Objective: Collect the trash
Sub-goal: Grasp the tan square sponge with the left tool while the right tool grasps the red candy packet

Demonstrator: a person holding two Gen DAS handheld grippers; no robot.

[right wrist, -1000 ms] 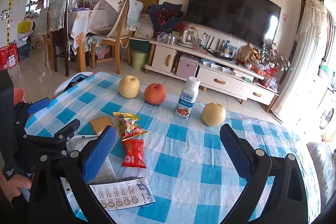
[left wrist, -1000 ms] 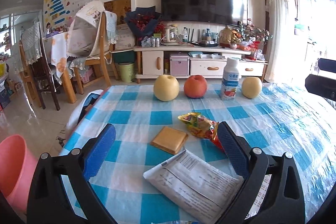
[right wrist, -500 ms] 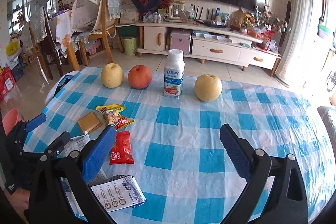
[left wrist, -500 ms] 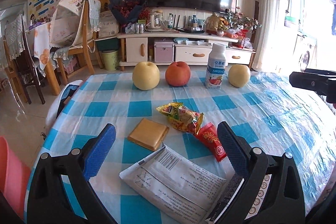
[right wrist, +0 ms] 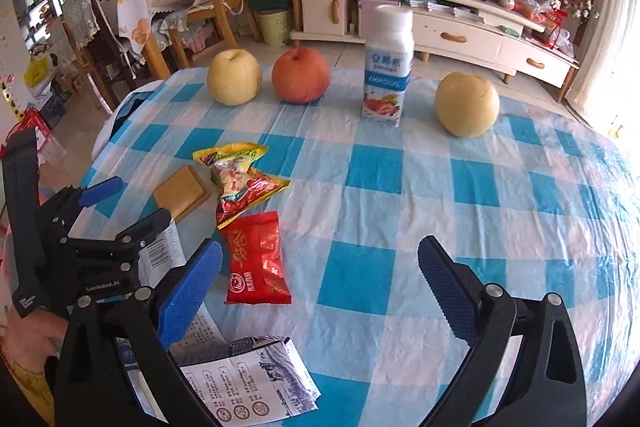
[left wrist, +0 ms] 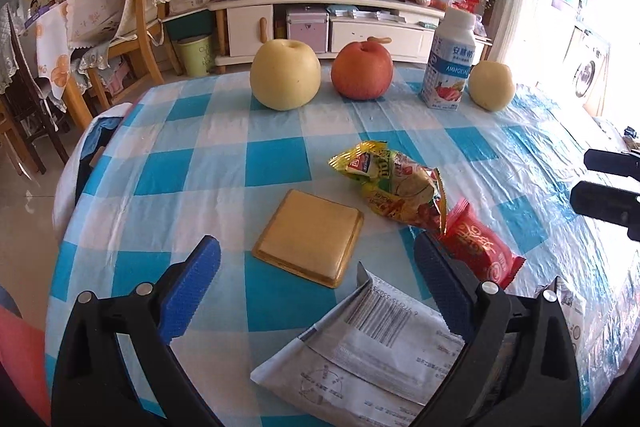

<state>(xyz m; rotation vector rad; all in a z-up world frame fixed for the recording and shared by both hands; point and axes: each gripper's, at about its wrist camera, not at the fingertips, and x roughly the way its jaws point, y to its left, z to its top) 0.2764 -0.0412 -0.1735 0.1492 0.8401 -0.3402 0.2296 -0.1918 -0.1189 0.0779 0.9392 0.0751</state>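
Your left tool (left wrist: 316, 283): fingers apart, gold square packet (left wrist: 309, 237) on the tabletop (left wrist: 224, 131) between them | your right tool (right wrist: 320, 291): fingers apart, empty; red wrapper (right wrist: 256, 259) just beside its left finger.

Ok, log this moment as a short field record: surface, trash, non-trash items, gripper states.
surface: table with blue-white checked cloth
trash: yellow snack wrapper; red packet; gold square tray; printed paper pouch; leaflet
non-trash: two yellow pears, red apple, milk bottle
left gripper: open, empty, above the tray
right gripper: open, empty
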